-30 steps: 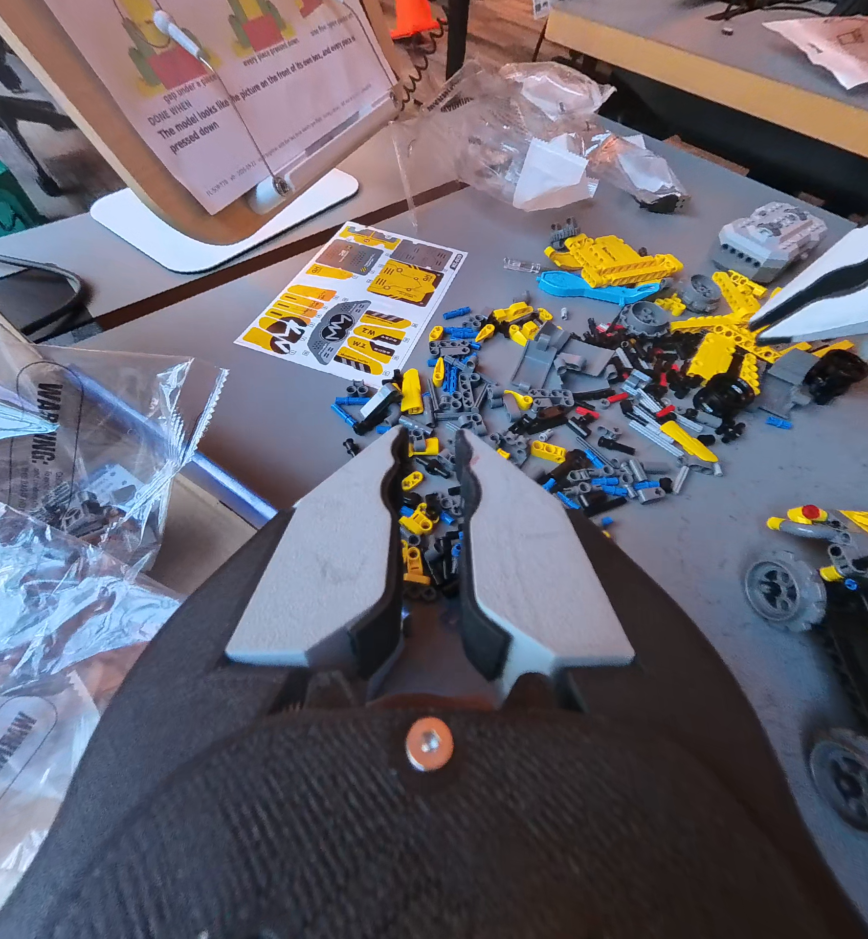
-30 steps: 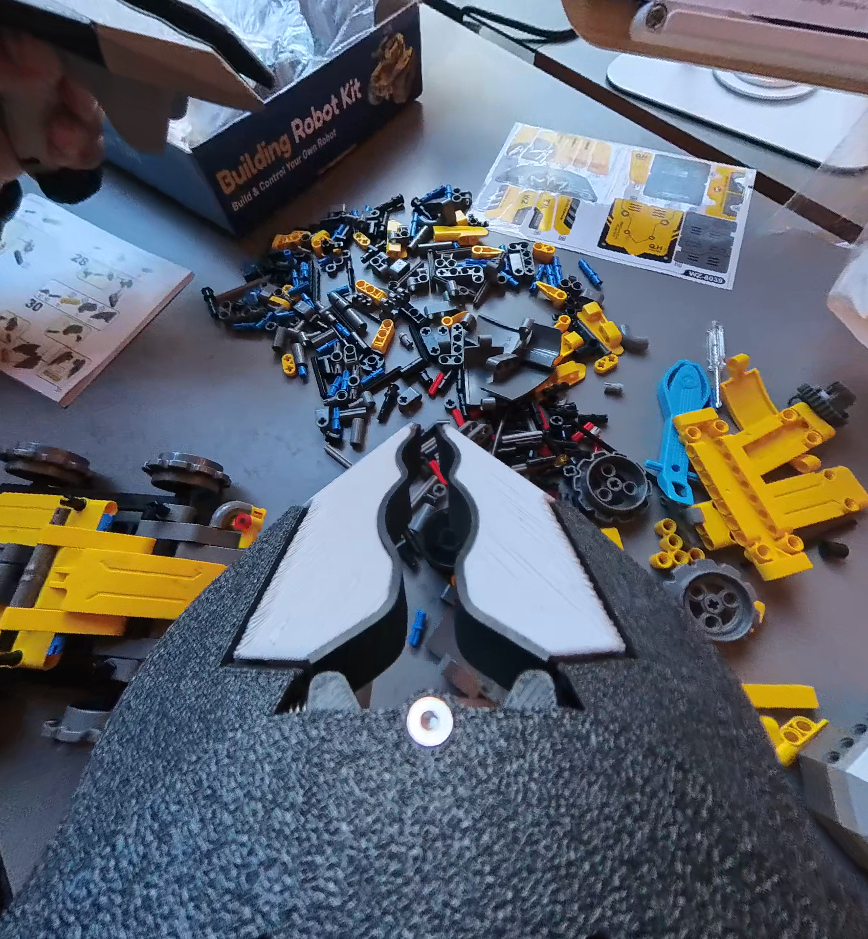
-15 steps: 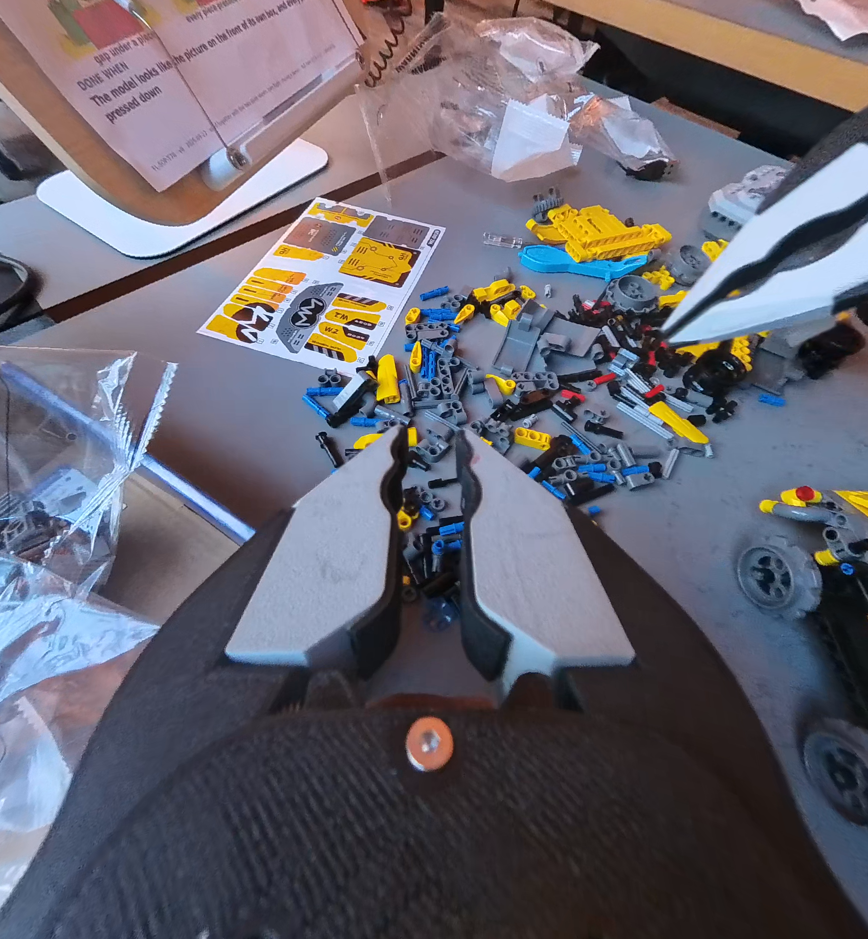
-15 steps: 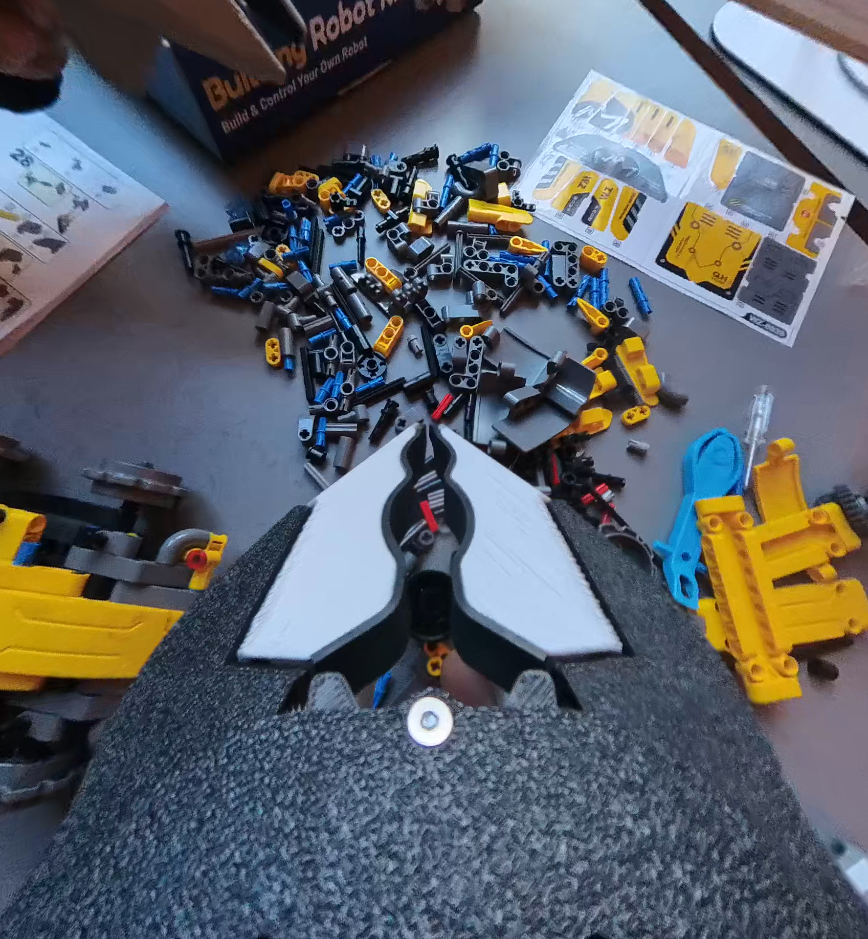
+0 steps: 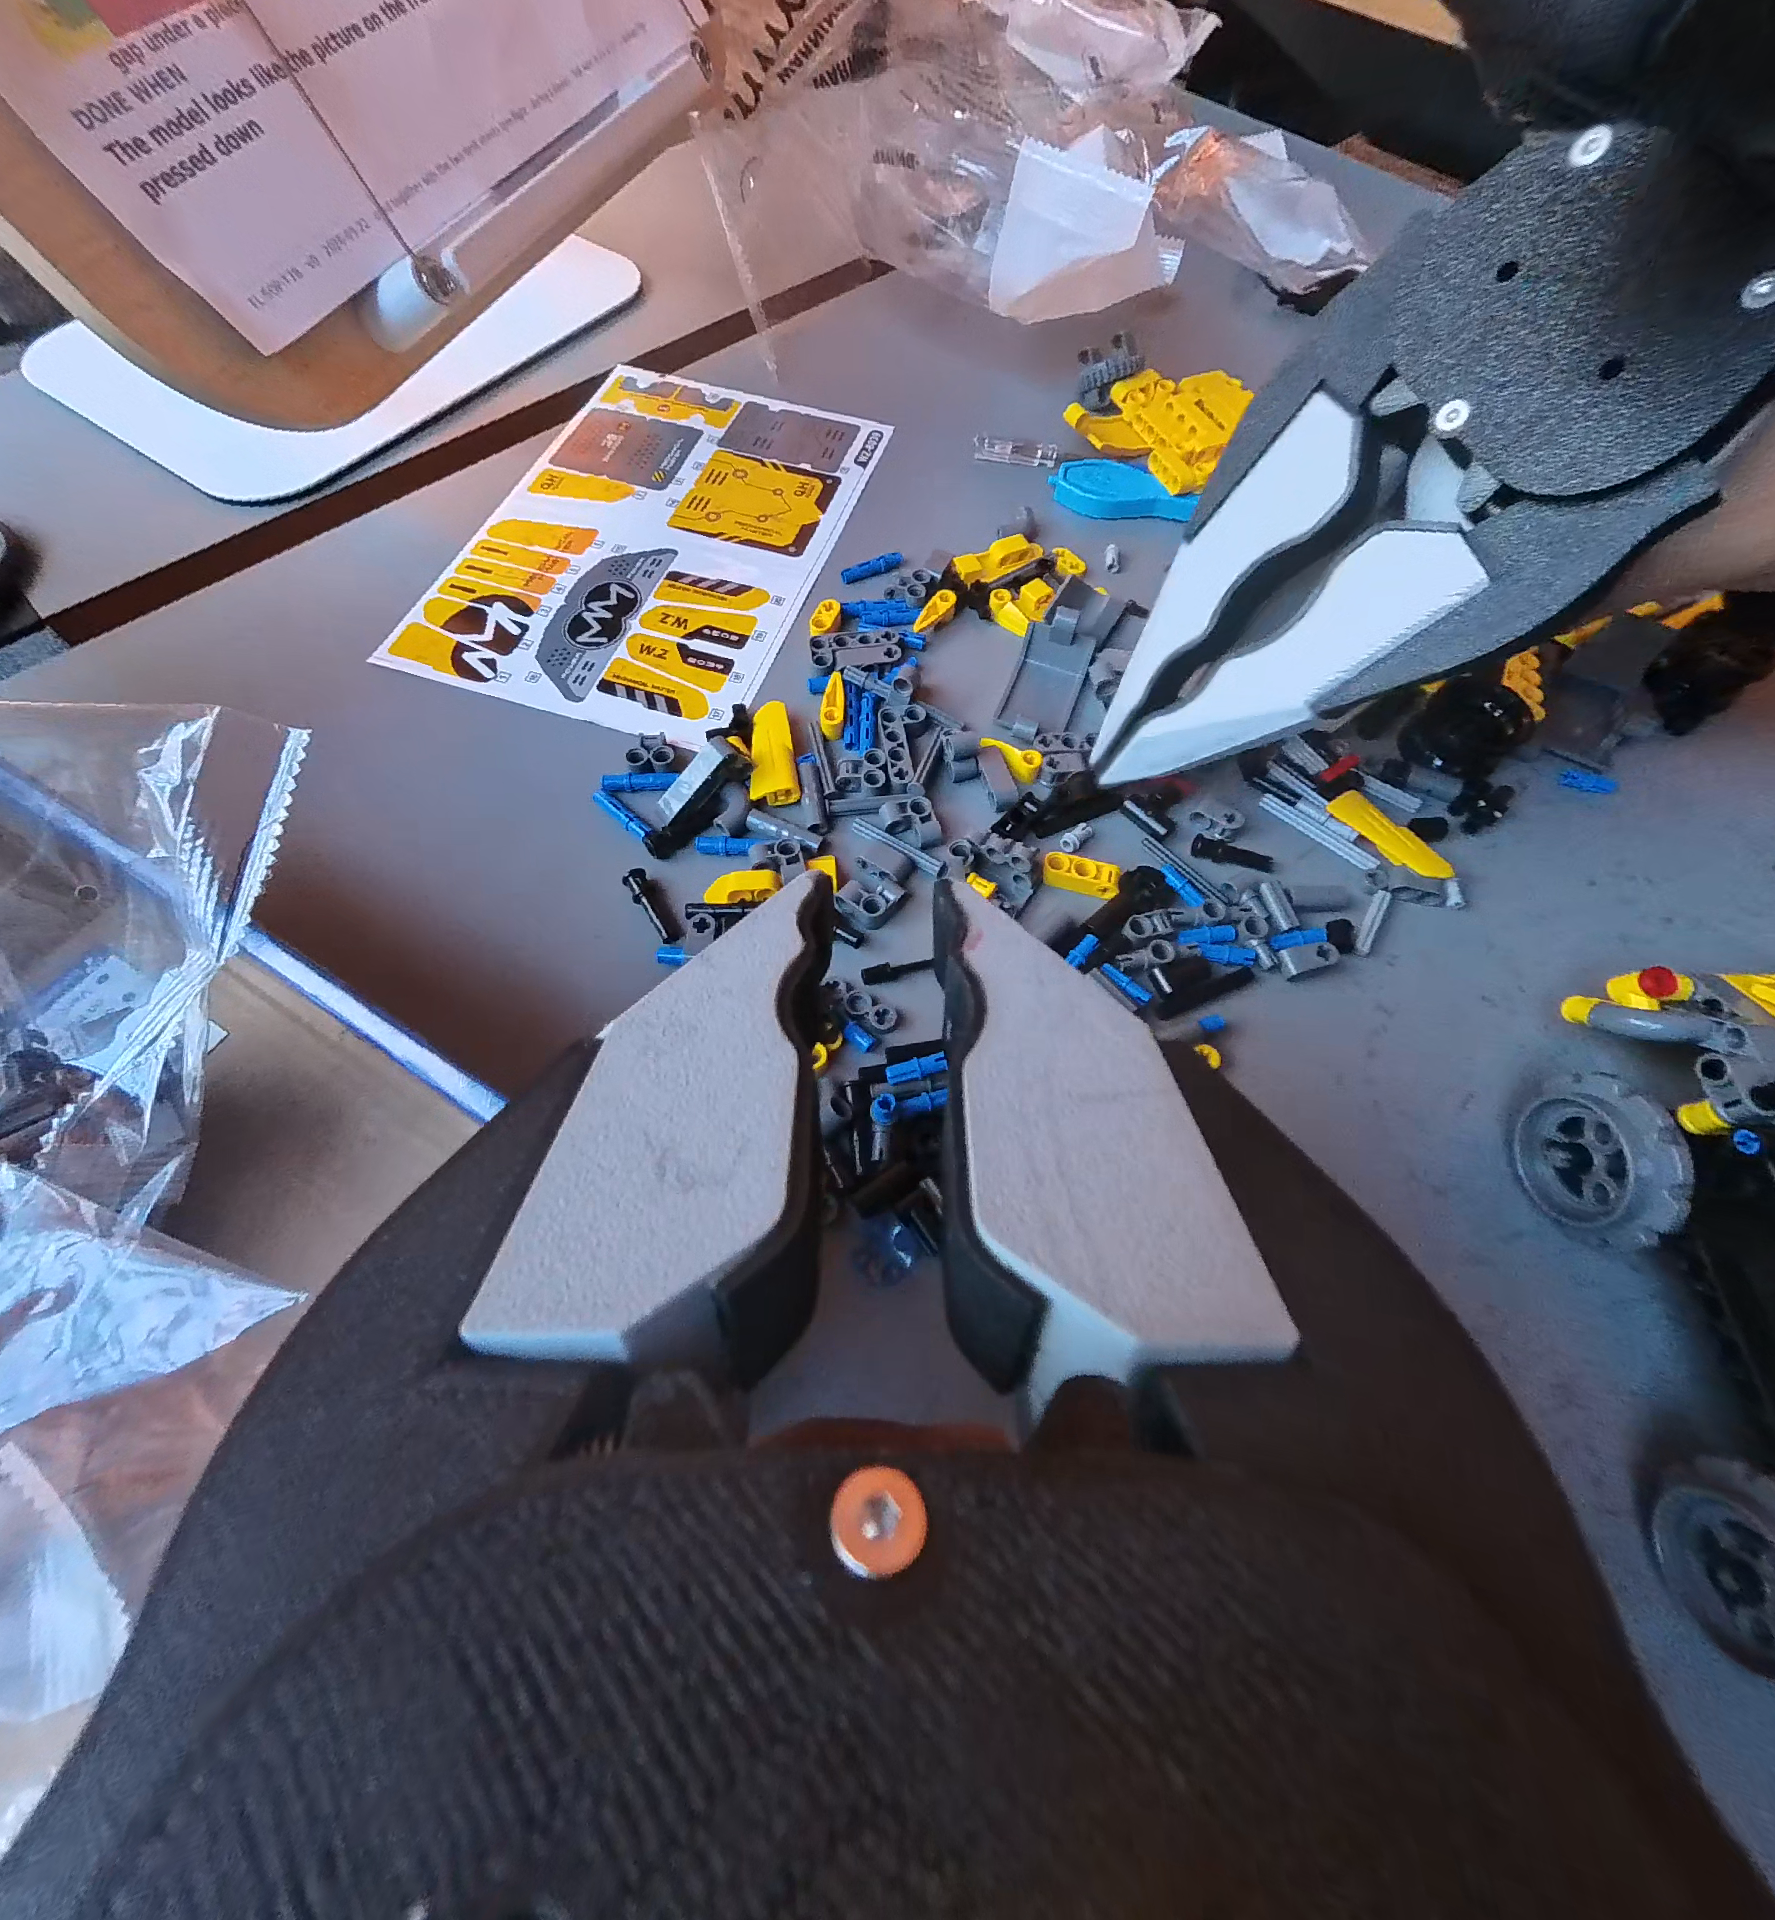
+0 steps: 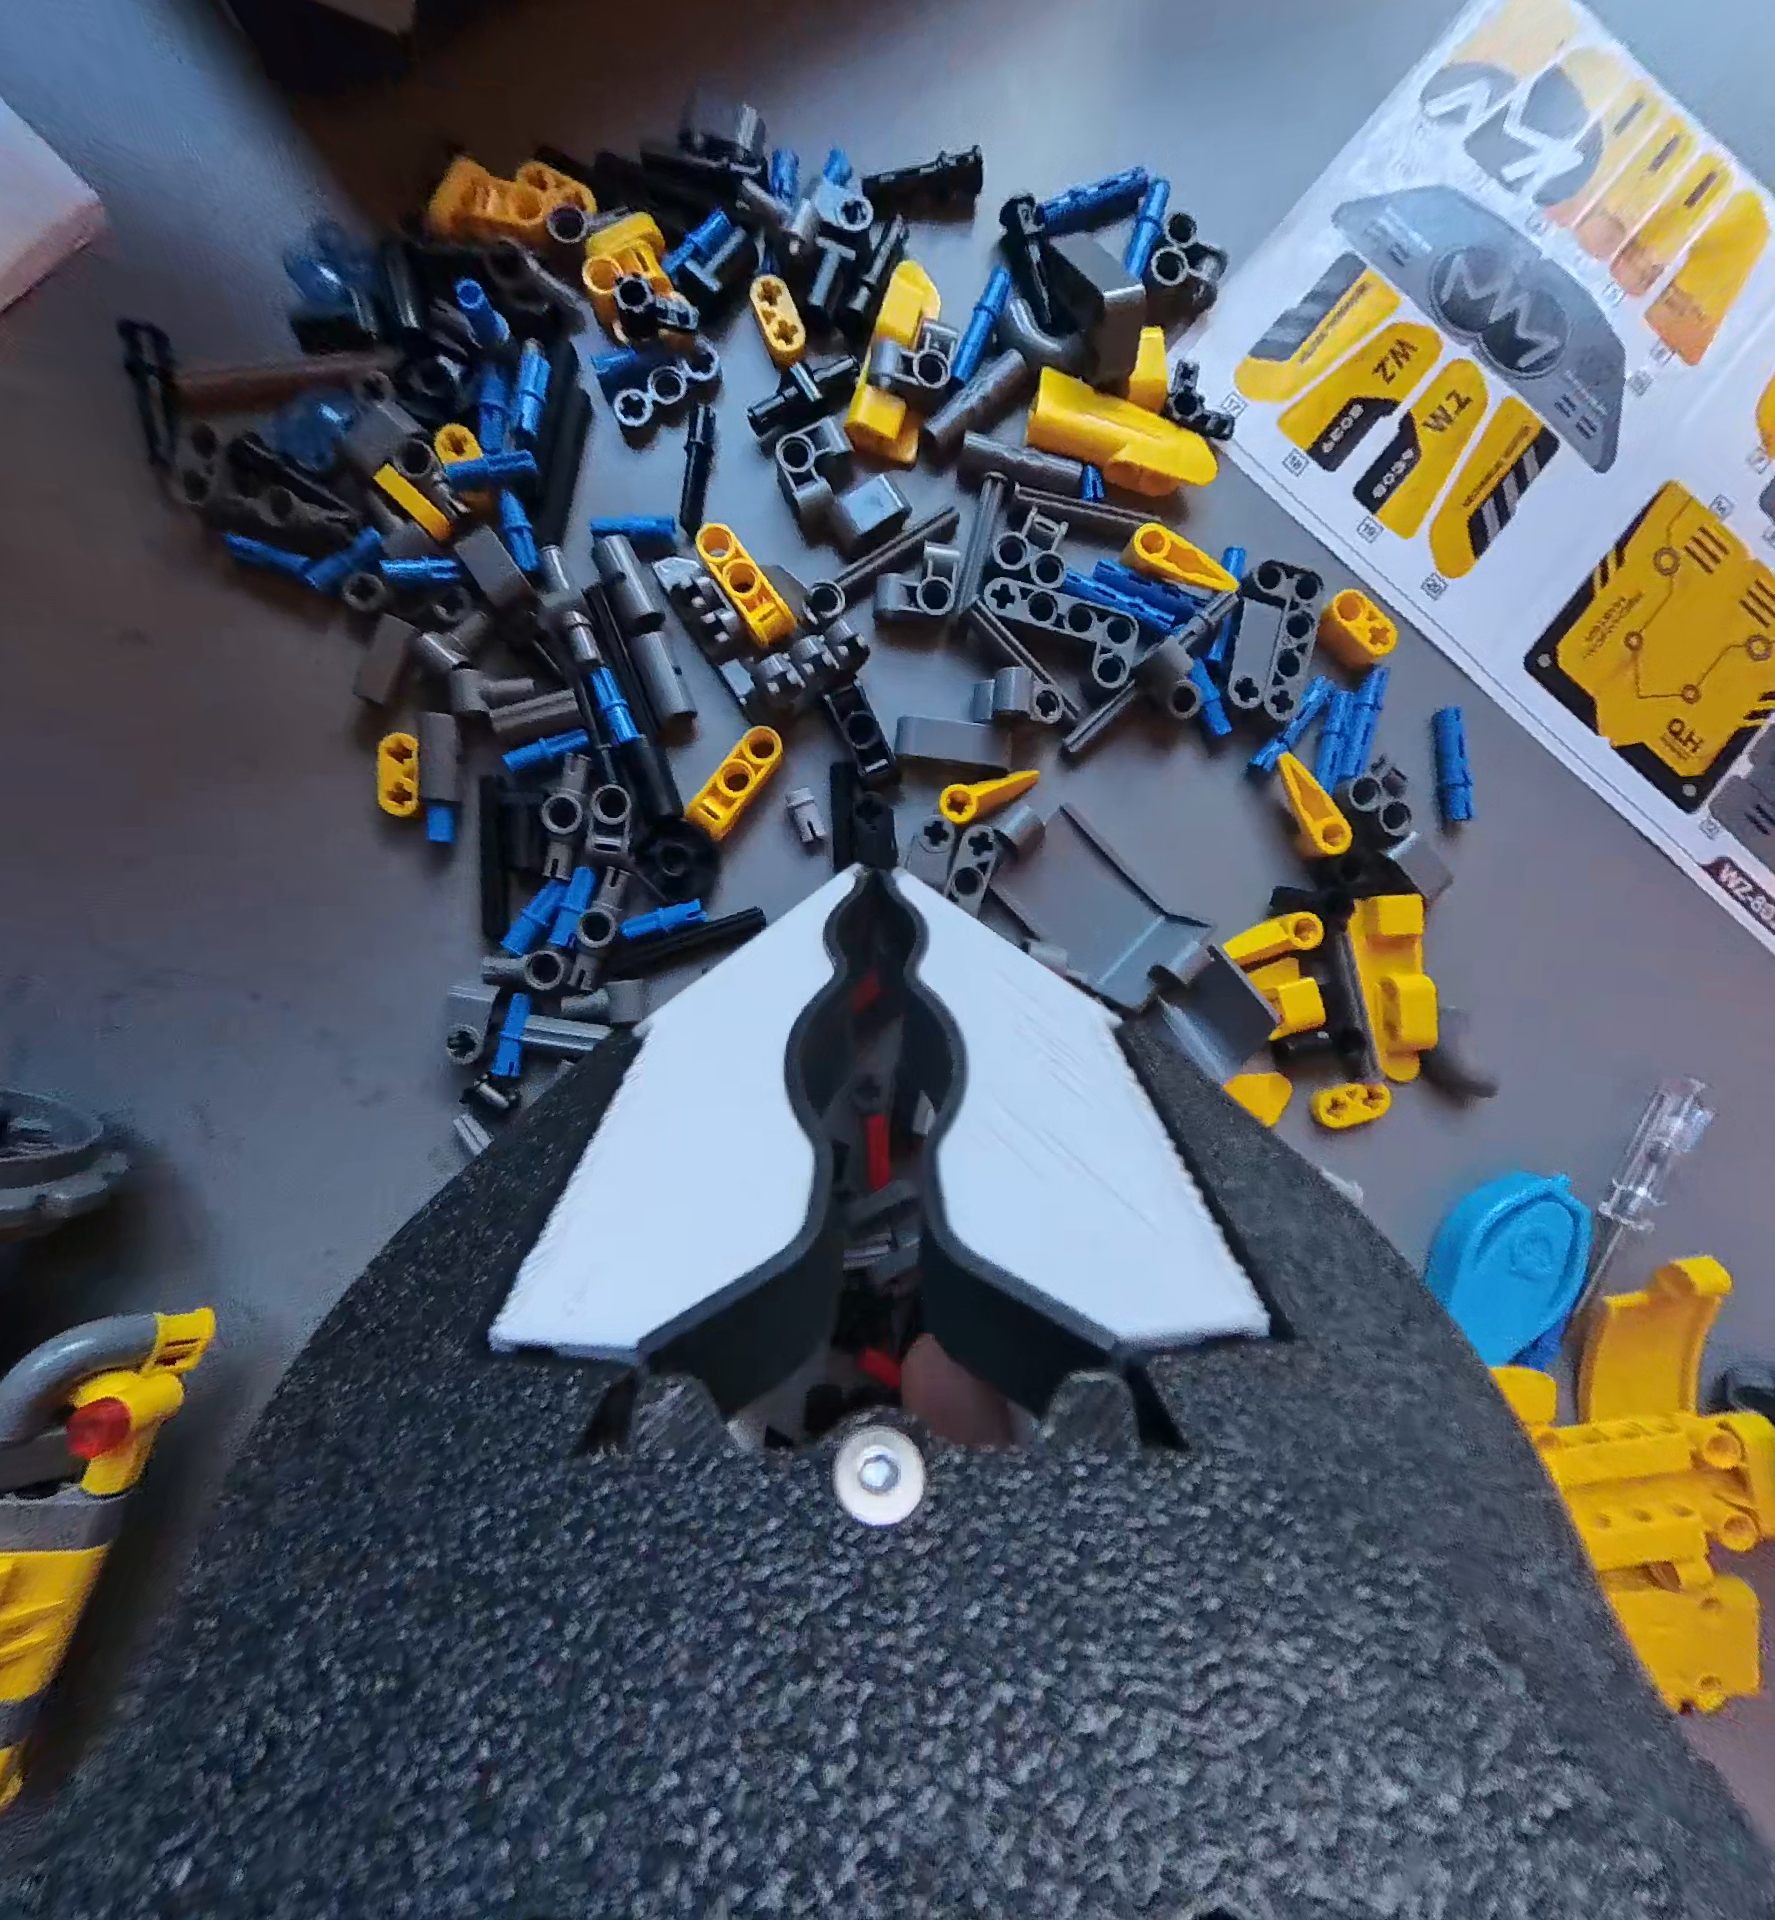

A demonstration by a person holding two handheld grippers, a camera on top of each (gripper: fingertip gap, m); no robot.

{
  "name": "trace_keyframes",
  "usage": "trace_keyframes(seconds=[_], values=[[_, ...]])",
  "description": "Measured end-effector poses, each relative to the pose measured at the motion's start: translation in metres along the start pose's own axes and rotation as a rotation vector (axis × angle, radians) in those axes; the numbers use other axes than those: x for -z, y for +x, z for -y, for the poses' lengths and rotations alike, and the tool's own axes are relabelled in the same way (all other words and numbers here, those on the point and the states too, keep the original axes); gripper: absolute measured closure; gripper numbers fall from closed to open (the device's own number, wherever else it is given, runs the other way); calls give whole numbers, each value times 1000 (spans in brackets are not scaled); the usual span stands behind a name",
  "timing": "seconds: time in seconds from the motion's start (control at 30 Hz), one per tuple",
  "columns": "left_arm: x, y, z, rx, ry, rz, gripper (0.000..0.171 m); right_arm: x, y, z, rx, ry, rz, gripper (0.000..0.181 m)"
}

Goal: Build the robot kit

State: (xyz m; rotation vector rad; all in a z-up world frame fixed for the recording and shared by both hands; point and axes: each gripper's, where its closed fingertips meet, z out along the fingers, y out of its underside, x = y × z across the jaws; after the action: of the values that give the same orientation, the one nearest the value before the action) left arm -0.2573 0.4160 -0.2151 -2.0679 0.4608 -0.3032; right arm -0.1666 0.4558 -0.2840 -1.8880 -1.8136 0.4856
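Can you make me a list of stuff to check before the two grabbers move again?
1. Left gripper open: ok. There is a gap between its tips and nothing in it.
2. Right gripper tips together: ok. They point down into the pile.
3. Right gripper holding a piece: cannot tell. A black piece sits right at its tips.
4. Grippers apart from each other: ok. Loose pieces lie between them.
5. Sticker sheet out of the way: ok. It lies flat beside the pile.
6. Yellow model clear of both grippers: ok. It stands off to the side.
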Motion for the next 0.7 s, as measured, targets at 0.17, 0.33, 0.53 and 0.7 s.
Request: trace_keyframes(seconds=[0.17,0.33,0.53,0.7], values=[[1,1,1,-5,4,-1,156,-1,-3,1,26,-25,19,181],[2,3,2,-6,8,-6,156,-4,-5,4,61,-18,24,175],[-1,7,0,-17,-3,-15,156,-5,-4,4,80,-39,34,175],[-1,9,0,-27,-6,-17,156,-5,-3,5,92,-50,25,180]])
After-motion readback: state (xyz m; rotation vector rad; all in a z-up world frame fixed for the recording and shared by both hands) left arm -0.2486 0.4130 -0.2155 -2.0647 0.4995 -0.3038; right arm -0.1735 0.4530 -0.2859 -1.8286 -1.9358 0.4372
